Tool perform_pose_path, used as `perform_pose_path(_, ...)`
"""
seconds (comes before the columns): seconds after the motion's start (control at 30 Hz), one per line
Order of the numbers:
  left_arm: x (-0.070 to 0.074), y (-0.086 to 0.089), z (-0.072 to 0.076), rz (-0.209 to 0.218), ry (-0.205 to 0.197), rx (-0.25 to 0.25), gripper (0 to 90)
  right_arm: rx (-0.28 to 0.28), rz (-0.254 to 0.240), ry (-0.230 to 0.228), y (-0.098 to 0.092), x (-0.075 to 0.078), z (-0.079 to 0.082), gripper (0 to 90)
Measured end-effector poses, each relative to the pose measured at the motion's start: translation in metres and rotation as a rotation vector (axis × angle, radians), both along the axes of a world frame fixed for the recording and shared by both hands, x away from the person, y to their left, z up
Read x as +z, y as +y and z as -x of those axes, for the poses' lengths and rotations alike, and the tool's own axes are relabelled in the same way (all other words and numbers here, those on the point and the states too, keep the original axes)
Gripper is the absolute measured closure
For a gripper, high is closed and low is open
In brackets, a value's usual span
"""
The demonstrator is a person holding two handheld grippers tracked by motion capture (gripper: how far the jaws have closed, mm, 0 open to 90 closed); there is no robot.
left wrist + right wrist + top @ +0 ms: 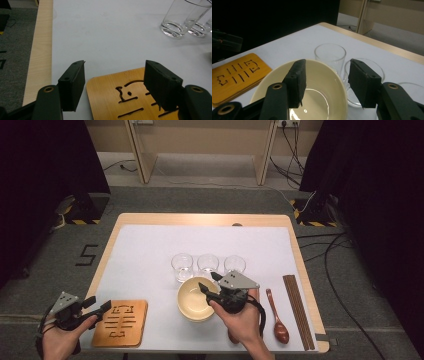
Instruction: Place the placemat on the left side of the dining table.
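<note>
- The high view looks forward and down from above the person's side, taking in the whole white-topped wooden bench (150, 250) from far off.
- The left gripper view sits low and close, facing the pale carved wooden trivet (125, 100) at 6 o'clock and the clear drinking glasses (177, 20) at 2 o'clock.
- The right gripper view hovers close above the cream round bowl (327, 85), glasses (330, 56) at 12 o'clock, trivet (234, 75) at 9 o'clock.
- All three share trivet (120, 322) and glasses (207, 265).
</note>
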State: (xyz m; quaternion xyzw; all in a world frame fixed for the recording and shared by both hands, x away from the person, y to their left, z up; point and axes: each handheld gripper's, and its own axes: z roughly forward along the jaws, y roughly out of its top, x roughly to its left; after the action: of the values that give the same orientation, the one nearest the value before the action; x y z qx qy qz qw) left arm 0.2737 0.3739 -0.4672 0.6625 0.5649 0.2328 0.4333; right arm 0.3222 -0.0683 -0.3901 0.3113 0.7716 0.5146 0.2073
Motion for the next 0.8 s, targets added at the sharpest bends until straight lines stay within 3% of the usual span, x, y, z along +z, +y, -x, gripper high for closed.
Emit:
perform_pose_path(0.27,0.000,0.005,0.003,0.010,0.008,0.012,33.1,0.059,0.009,0.000,0.024,0.001,0.003,48.8)
perform_pose_path(0.8,0.001,0.011,0.009,0.012,0.011,0.021,33.1,0.131,0.019,0.014,0.055,0.000,0.005,48.9)
